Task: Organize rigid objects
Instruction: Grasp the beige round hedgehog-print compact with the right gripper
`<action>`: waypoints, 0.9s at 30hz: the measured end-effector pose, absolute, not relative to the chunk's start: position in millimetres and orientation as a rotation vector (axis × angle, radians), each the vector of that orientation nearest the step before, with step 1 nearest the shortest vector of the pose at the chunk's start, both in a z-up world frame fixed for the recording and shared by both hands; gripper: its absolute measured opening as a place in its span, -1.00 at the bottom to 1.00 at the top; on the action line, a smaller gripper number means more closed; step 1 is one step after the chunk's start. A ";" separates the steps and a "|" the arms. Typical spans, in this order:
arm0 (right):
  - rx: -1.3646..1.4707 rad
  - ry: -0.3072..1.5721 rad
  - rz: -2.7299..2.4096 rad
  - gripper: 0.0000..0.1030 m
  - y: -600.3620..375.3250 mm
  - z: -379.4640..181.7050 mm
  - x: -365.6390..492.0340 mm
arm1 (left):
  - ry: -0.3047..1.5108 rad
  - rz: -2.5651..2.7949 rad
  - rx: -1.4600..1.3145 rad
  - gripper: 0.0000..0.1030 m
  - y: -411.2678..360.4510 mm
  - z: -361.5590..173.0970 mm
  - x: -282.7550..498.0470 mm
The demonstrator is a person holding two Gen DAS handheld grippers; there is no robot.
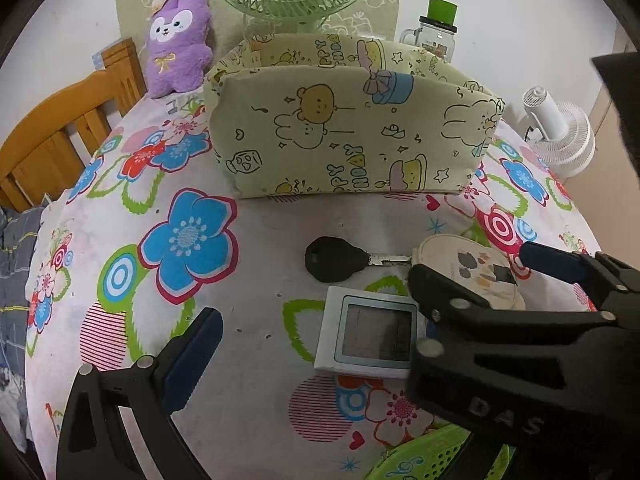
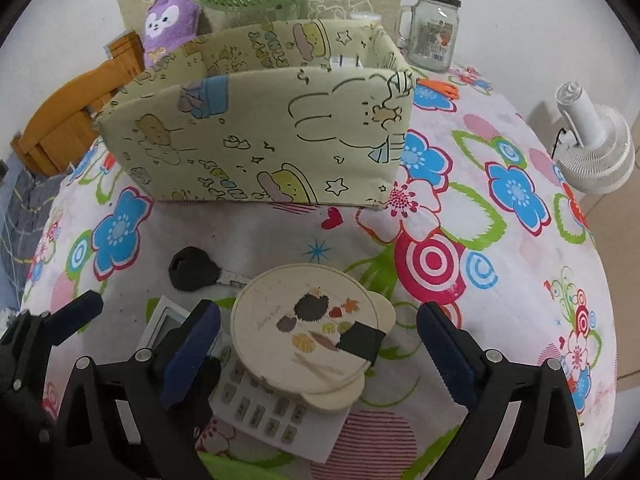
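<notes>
The job looks like it has just begun. Three hard things lie loose on the counter (image 2: 500,240), in front of the cloth box (image 2: 256,136). From the left: the black key (image 2: 195,270) sits at about 10 o'clock from the round lid (image 2: 310,330). The calculator (image 2: 272,412) lies under the lid, poking out at 7 o'clock. The lid rests on top of it.

The left hand-held gripper (image 1: 316,344) is wide apart and holds nothing. The right hand-held gripper (image 2: 318,338) is also spread wide, one finger on each side of the lid, not yet squeezing it.

Something white shows inside the box at 12 o'clock, but I cannot tell what. All three things are left to put away.
</notes>
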State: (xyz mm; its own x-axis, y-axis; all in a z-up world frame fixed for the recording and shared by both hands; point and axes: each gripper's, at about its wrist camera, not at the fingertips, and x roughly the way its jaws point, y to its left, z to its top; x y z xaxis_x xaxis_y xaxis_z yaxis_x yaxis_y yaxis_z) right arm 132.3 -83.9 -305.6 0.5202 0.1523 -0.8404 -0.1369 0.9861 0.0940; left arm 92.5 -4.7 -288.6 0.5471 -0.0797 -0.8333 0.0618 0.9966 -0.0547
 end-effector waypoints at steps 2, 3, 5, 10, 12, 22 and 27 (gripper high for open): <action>0.022 1.029 0.144 0.93 -84.3 -309.4 137.4 | 0.993 -0.090 -0.020 1.00 -4.2 -289.0 92.9; 0.030 1.042 0.132 0.91 -85.5 -311.6 139.9 | 0.994 -0.095 -0.019 1.00 -3.8 -289.1 93.3; 0.067 1.075 0.139 0.65 -87.7 -315.7 144.6 | 1.000 -0.104 -0.021 1.00 -4.4 -289.6 94.3; 0.039 1.053 0.105 0.65 -88.7 -313.7 146.0 | 1.005 -0.126 -0.009 1.00 -7.1 -288.6 98.8; 0.031 1.037 0.090 0.65 -91.3 -311.3 144.5 | 1.008 -0.146 -0.006 1.00 -9.8 -287.8 102.0; 0.067 1.003 -0.005 0.65 -117.8 -304.4 154.3 | 0.991 -0.238 0.012 1.00 -32.0 -284.1 123.1; 0.083 1.009 -0.056 0.65 -127.8 -308.6 157.1 | 0.996 -0.240 0.038 1.00 -38.5 -287.6 129.4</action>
